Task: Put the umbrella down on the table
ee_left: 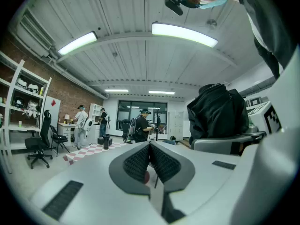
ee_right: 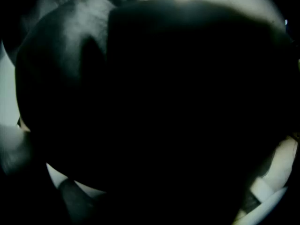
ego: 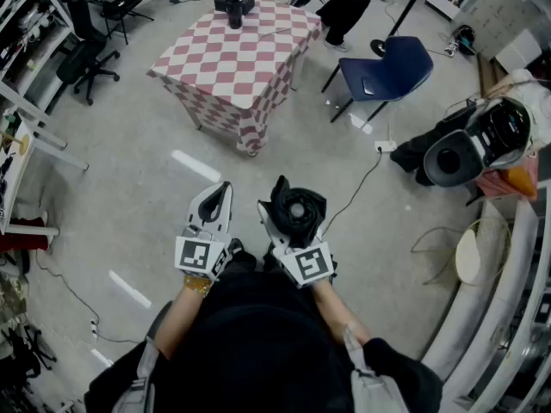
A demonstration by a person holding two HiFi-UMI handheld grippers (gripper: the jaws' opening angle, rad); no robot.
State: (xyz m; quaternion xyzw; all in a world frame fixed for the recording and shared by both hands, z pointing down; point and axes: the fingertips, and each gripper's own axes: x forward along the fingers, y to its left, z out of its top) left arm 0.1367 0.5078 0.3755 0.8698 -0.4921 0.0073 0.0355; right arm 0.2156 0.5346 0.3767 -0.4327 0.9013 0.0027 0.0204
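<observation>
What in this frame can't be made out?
- Right gripper view: the umbrella fills the picture and hides where the jaws press on it.
- Head view: the umbrella in the right gripper is seen end-on, so its length and handle stay hidden.
- Head view: the black things on the table are too small to identify.
- Head view: the person past the table is cut off by the top edge.

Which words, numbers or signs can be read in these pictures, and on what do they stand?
No word or number is readable.
Left marker cube and right marker cube: square black-and-white patterns, no letters.
White panel: small red mark, too small to read.
</observation>
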